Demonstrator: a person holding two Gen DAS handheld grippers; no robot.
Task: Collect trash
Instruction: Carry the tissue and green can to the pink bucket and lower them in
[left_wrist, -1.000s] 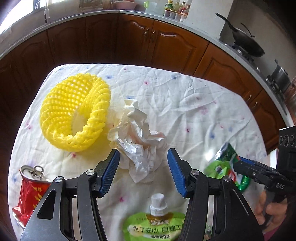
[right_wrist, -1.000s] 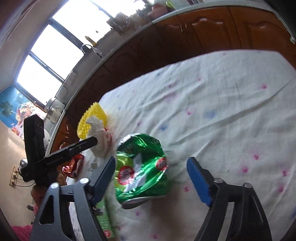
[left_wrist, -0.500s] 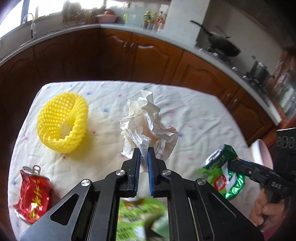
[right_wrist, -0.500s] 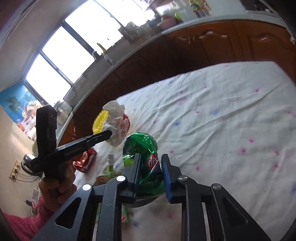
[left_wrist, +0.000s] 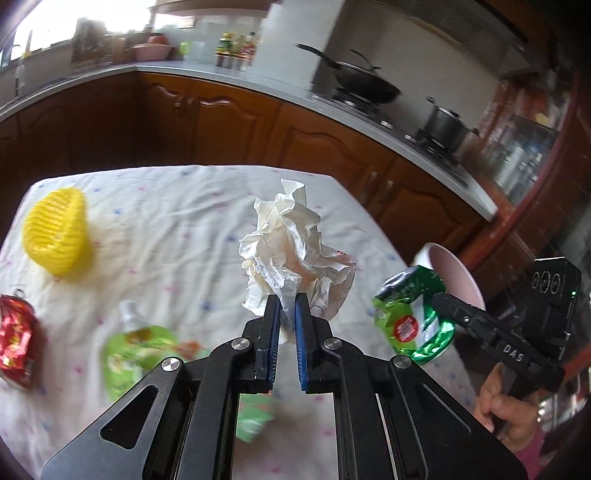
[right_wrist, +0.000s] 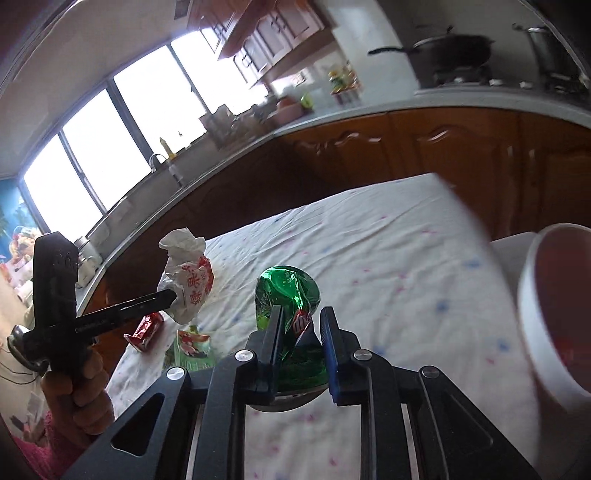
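Note:
My left gripper (left_wrist: 286, 301) is shut on a crumpled white paper wrapper (left_wrist: 295, 243) and holds it above the table. The right wrist view shows that wrapper (right_wrist: 188, 280), with red print, on the left gripper's tip (right_wrist: 166, 295). A crushed green can (right_wrist: 291, 288) sits between the right gripper's (right_wrist: 301, 317) blue pads, whose jaws are still closing tight on it. It hangs clear of the cloth. In the left wrist view the green can (left_wrist: 410, 317) hangs near the table's right edge, just in front of a pink-lined bin (left_wrist: 454, 266).
On the flowered tablecloth (right_wrist: 388, 258) lie a yellow foam net (left_wrist: 55, 236), a crushed red can (left_wrist: 14, 339) and a green drink pouch (left_wrist: 133, 350). The bin's rim (right_wrist: 535, 314) stands past the table's right edge. Wooden cabinets and a counter with pots ring the table.
Both grippers went from open to shut, the left on the paper wrapper, the right on the green can. Both lifted their loads off the cloth and moved right toward the bin.

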